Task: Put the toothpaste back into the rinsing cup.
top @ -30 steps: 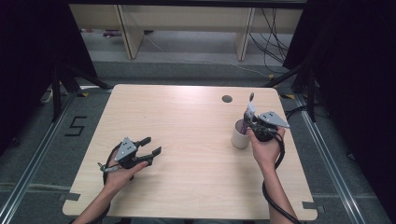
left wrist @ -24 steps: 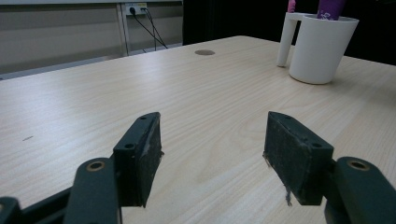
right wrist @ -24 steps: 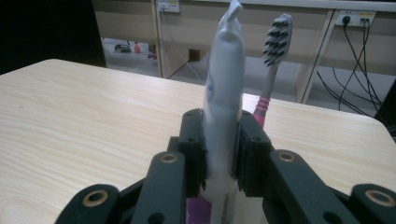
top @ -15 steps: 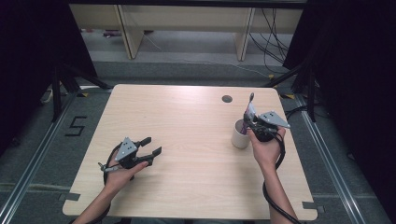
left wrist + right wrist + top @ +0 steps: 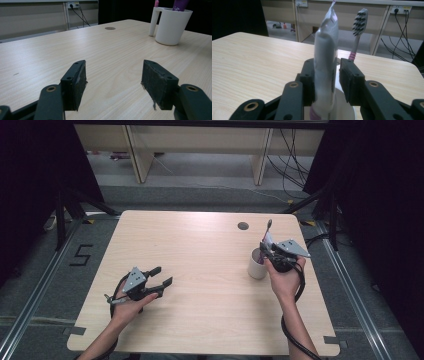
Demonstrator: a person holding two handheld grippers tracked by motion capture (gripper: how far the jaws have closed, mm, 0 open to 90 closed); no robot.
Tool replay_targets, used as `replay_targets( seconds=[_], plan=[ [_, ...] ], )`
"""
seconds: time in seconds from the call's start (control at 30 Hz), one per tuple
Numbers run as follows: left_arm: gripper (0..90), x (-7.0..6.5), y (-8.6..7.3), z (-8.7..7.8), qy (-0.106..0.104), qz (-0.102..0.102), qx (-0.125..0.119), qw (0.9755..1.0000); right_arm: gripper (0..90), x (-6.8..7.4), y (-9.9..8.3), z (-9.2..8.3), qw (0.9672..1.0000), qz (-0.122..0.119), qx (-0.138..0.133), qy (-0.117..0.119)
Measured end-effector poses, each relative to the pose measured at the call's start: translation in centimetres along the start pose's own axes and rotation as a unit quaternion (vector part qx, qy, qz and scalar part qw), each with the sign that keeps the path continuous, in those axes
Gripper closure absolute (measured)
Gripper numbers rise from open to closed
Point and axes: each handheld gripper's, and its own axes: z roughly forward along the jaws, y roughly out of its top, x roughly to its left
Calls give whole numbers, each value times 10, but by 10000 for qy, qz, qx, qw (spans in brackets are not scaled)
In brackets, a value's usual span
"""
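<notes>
High view: pale wood-grain table point(image 5: 200, 270) with rounded corners and a round cable hole point(image 5: 243, 226) near its far edge. Grey floor around it, dark curtains at both sides, a light wooden bench frame point(image 5: 200, 150) beyond the far edge with cables trailing to its right. A "5" is marked on the floor at left. Left gripper point(image 5: 161, 276) rests low over the near left part of the table, jaws apart, nothing between them. Right gripper point(image 5: 265, 245) is held over a white cup point(image 5: 257, 266) near the right edge, pointing up and away.

Left gripper view: both pads point(image 5: 80, 82) stand wide, bare tabletop between them. The cup point(image 5: 171, 26) with its handle stands well apart at upper right, purple and pink items poking from its top. Wall sockets and cables behind.

Right gripper view: a toothpaste tube point(image 5: 325, 55) stands upright in the cup point(image 5: 344, 107), between the jaws. The left pad lies against it; a gap shows at the right pad, so the grip is released. The jaws have just been opening. A toothbrush point(image 5: 358, 30) with pink handle stands just behind, bristles up
</notes>
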Motion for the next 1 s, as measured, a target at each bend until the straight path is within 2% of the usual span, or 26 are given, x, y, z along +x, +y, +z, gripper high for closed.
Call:
replay_targets(
  seconds=[0.07,0.1,0.33,0.37,0.4,0.43,0.5,0.53,0.57,0.6,0.67,0.7,0.77,0.8,0.97,1.0],
  plan=[
    [363,0,0,0,-1,-4,-3,10000,639,-1,1,0,10000,-78,18,-33],
    [363,0,0,0,-1,-5,-4,10000,630,1,0,0,10000,88,22,-22],
    [363,0,0,0,0,-4,-6,10000,542,1,2,0,10000,-75,39,28],
    [363,0,0,0,1,-3,-4,10000,527,3,2,-1,9999,35,114,10],
    [363,0,0,0,1,-5,-3,10000,518,3,2,0,9999,42,110,-13],
    [363,0,0,0,3,-7,-3,10000,504,3,1,0,10000,-22,97,-1],
    [363,0,0,0,6,-7,-12,10000,478,3,1,0,9999,3,105,-18],
    [363,0,0,-1,9,-11,-11,10000,469,2,1,0,9999,-132,51,-15],
    [363,1,0,-1,13,-8,-9,10000,456,3,1,0,9999,-66,85,-15],
    [363,1,0,-1,12,-19,-15,10000,448,2,1,0,9999,-103,50,3],
    [363,1,0,-1,19,-8,-9,10000,424,3,1,-1,10000,-16,56,51],
    [363,1,0,-1,21,-4,-9,10000,411,2,1,-1,9999,-69,47,59],
    [363,2,0,0,-3,-12,-61,10000,395,2,1,-1,9998,-15,91,148],
    [363,2,0,0,-9,-12,-69,10000,391,4,0,-2,9999,33,112,121],
    [363,2,0,-1,28,-12,-33,10000,361,4,-2,-7,9996,5,180,198],
    [363,2,0,-2,39,-10,-8,10000,355,4,-2,-8,9996,-65,213,159]
  ],
)
